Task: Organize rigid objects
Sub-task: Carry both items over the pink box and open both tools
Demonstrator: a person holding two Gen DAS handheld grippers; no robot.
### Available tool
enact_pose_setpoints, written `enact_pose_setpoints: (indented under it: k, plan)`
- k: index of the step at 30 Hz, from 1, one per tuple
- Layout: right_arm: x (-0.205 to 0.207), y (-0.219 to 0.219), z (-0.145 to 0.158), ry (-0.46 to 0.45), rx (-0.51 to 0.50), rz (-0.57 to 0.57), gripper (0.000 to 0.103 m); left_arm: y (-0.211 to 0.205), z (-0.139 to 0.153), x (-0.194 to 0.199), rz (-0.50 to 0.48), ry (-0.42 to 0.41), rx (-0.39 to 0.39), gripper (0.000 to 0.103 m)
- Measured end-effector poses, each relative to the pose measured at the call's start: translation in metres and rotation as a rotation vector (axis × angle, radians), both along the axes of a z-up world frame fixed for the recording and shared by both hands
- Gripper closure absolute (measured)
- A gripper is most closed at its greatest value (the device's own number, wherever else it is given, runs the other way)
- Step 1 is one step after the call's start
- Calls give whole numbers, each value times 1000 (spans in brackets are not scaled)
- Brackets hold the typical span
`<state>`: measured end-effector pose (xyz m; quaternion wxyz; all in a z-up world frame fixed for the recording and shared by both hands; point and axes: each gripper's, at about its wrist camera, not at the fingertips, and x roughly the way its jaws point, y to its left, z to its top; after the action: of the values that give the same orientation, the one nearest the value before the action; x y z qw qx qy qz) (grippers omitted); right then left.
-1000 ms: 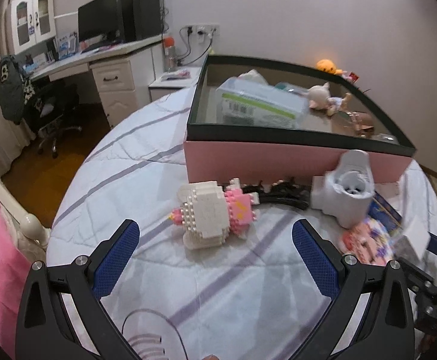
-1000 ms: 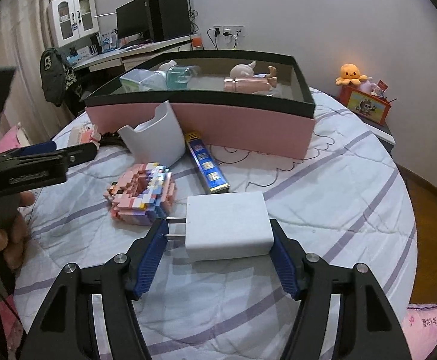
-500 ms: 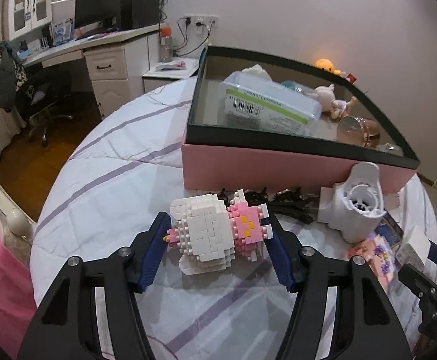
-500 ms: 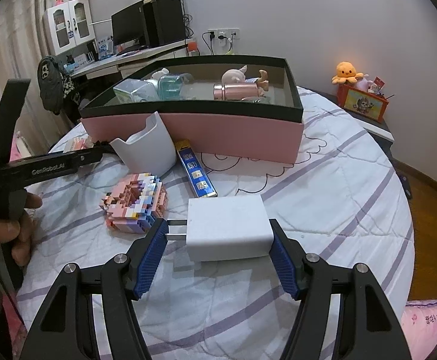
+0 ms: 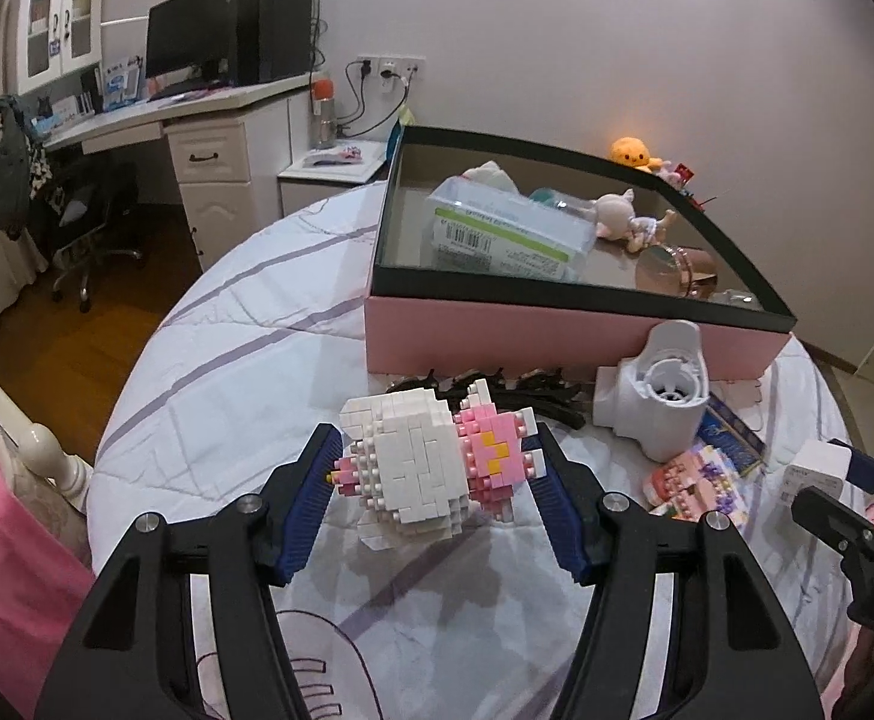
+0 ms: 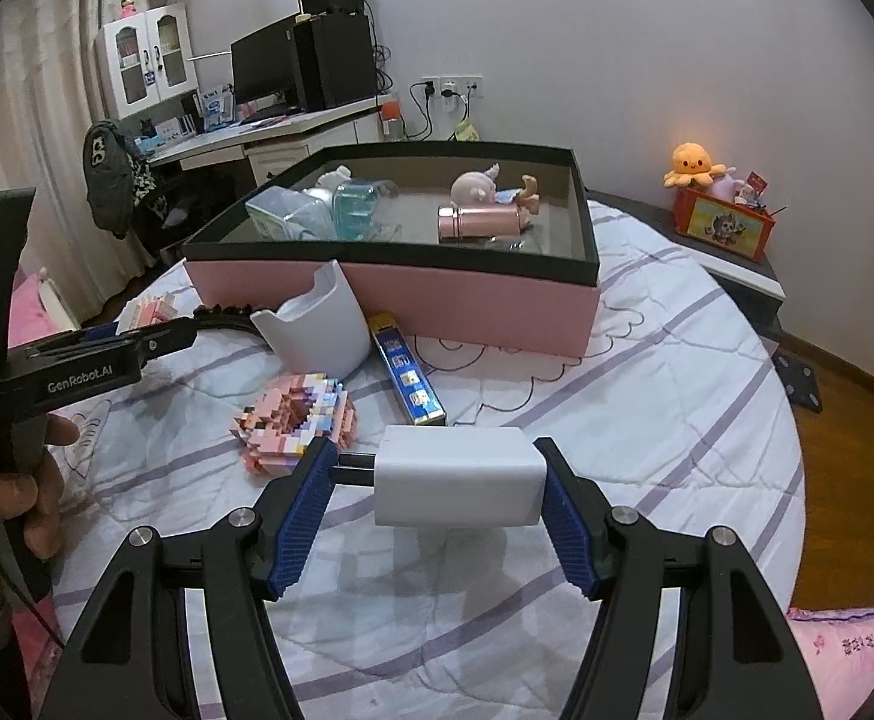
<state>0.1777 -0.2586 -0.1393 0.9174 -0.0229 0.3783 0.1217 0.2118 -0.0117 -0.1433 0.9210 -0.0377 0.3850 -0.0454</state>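
Note:
My left gripper [image 5: 437, 498] is shut on a white and pink brick figure [image 5: 431, 468], held a little above the striped bedsheet. My right gripper [image 6: 440, 504] is shut on a white charger plug [image 6: 458, 483], its prongs toward the left pad. Ahead stands the pink box [image 5: 569, 336] with a black rim [image 6: 389, 249]; a clear case, a doll and a pink tube lie inside it. In the right wrist view the left gripper [image 6: 95, 360] shows at the left, with a hand on its handle.
On the sheet in front of the box lie a white plastic holder [image 6: 317, 330], a pink brick model [image 6: 293, 420], a blue flat pack [image 6: 407, 375] and a black hair clip [image 5: 497, 387]. A desk with a chair stands at the far left, a nightstand with toys [image 6: 719, 210] at the right.
The left gripper's jaws closed on the brick figure and lifted it off the sheet toward the box. The right gripper kept its hold on the charger plug and hardly moved.

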Motion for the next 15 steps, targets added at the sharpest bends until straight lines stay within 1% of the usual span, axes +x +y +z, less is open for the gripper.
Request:
enact_pose_setpoints:
  k: [9, 13, 15]
  plan:
    - [1, -1, 23, -44, 3, 17, 36, -2, 27, -7, -18, -62, -1, 40]
    - [8, -1, 40, -83, -2, 25, 36, -7, 42, -2, -32, -95, 9, 40]
    - [15, 0, 54, -111, -2, 29, 36, -11, 51, 2, -42, -114, 15, 40]
